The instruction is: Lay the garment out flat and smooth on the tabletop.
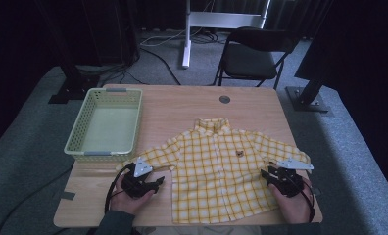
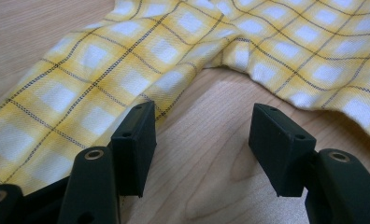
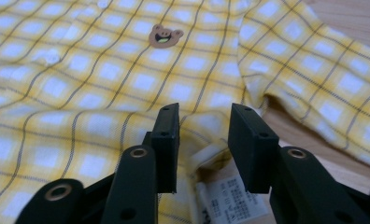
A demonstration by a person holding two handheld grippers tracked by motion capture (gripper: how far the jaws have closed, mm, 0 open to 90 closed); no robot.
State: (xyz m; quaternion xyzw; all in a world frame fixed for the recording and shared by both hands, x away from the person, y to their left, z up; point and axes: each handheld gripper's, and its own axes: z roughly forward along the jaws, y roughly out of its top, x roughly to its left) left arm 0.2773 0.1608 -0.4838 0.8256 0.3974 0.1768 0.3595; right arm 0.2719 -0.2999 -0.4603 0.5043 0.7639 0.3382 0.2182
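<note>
- Shirt (image 1: 221, 169) lies flat, front up, lower centre of the high view — collar toward the top of frame, hem along the near table edge. Sleeves spread out to both sides.
- Left gripper (image 1: 158, 183) sits lower left, just beside the left sleeve (image 2: 94, 79). Jaws apart, nothing between them — bare table (image 2: 211, 158) in the gap, sleeve edge touching the outside of one jaw.
- Right gripper (image 1: 266, 174) sits lower right at the shirt's side seam, under the right sleeve (image 3: 323, 84). Jaws apart, not pinching; the care label (image 3: 225, 200) and a turned-up bit of hem sit low between them.
- My read: shirt is laid out, folding is next, neither side gripped yet.
- To do it well I'd slide each lower jaw under the cloth edge along the table, take one layer only, and close on fabric, not on the label.
- On the left, shift toward the sleeve so cloth actually enters the gap before closing.
- Lift both sides evenly; uneven pull will skew the plaid and drag the shirt off the near edge.
- Basket (image 1: 105, 125) upper left is empty, well apart from the shirt — likely the final drop.
</note>
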